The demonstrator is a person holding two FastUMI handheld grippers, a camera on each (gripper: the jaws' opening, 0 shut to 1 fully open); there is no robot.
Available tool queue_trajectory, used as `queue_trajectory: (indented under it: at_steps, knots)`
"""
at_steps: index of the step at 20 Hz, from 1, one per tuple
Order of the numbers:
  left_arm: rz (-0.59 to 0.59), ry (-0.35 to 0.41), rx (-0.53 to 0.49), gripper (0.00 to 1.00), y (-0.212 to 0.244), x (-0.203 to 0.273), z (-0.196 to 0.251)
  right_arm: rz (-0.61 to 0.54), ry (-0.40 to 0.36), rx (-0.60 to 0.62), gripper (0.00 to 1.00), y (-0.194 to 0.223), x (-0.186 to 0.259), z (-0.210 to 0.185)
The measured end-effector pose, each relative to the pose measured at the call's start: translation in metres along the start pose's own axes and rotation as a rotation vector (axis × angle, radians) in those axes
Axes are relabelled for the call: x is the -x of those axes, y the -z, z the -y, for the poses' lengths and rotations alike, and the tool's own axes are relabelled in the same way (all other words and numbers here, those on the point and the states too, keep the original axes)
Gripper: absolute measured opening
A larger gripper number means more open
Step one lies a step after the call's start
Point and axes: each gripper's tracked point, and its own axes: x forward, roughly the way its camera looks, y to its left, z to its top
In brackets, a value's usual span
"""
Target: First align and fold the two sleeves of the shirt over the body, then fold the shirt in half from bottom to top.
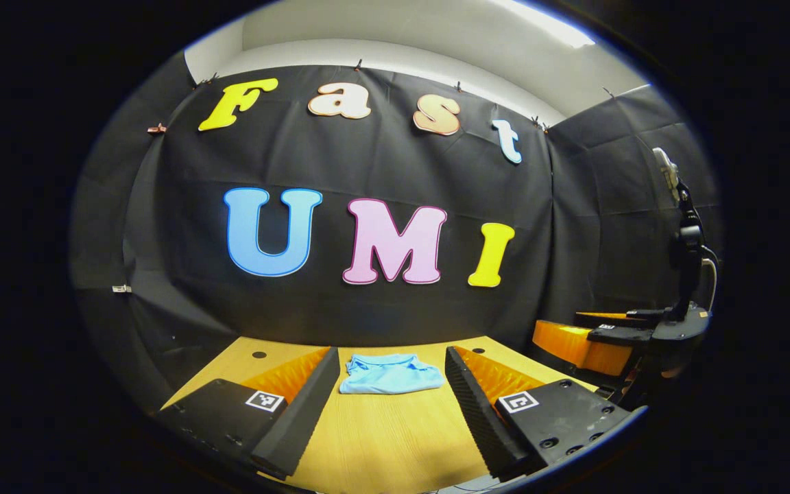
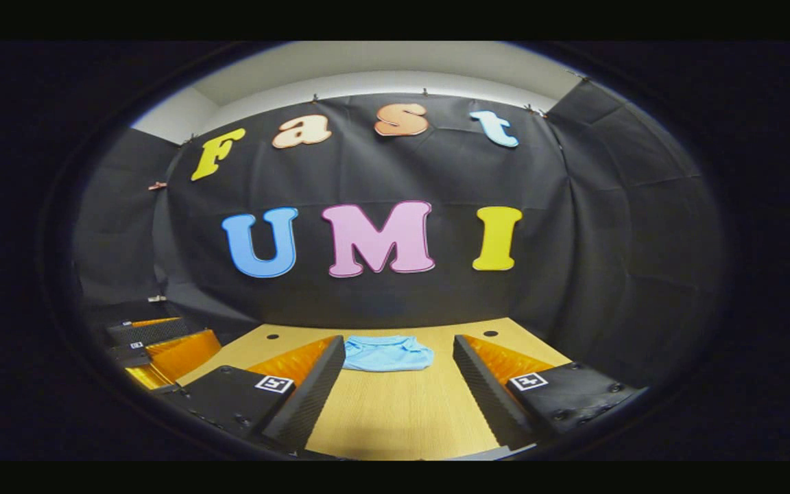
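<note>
Shirt (image 1: 391, 374): compact folded bundle at 12 o'clock on the table (image 1: 381, 439)
Left gripper (image 1: 389, 405): fingers spread, empty
Right gripper (image 2: 398, 394): fingers spread, empty
Advice: judged finished; withdraw without snagging folds

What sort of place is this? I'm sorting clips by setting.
Most likely a recording booth, not a home: black cloth walls pinned up around a bare wooden table, with one folded blue shirt lying on it. Both claws, left and right, are open above the table.
</note>
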Motion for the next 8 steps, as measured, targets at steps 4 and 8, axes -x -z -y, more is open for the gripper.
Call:
queue_trajectory:
  at_steps: [4, 8]
  knots:
    - [-0.002, 0.013, 0.001, 0.98, -0.001, 0.003, 0.005, 0.015, -0.006, 0.006, 0.98, -0.004, 0.012, 0.001]
    - [0.003, 0.003, 0.000, 0.98, -0.007, 0.000, 0.008, 0.004, 0.000, -0.010, 0.98, -0.001, 0.017, 0.012]
